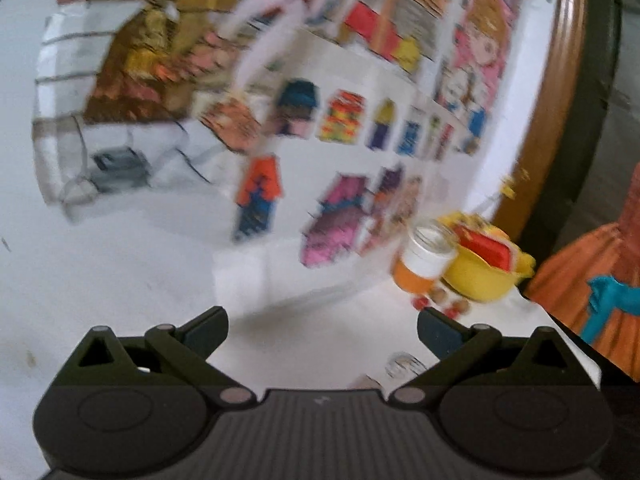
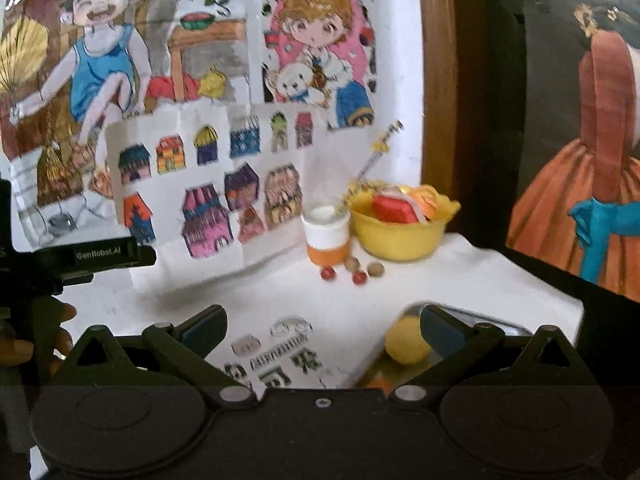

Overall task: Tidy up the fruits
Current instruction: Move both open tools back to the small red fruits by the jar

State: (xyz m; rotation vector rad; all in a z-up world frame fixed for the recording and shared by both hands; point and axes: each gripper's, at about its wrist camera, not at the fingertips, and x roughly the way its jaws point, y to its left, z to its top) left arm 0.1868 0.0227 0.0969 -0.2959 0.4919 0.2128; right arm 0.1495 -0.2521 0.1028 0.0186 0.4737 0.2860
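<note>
Yellow fruit (image 2: 406, 342) in metal tray (image 2: 496, 324), touching right gripper's (image 2: 322, 330) right finger, partly hidden. Both grippers spread wide, empty. Left gripper (image 1: 322, 330) view motion-blurred; small fruits (image 2: 352, 271) ahead by yellow bowl (image 2: 396, 236).

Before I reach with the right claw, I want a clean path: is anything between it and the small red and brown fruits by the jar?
Nothing visible. Bare white tabletop lies between the open right claw and the small round red and brown fruits. The round yellow fruit on the metal tray sits off to the right.
</note>
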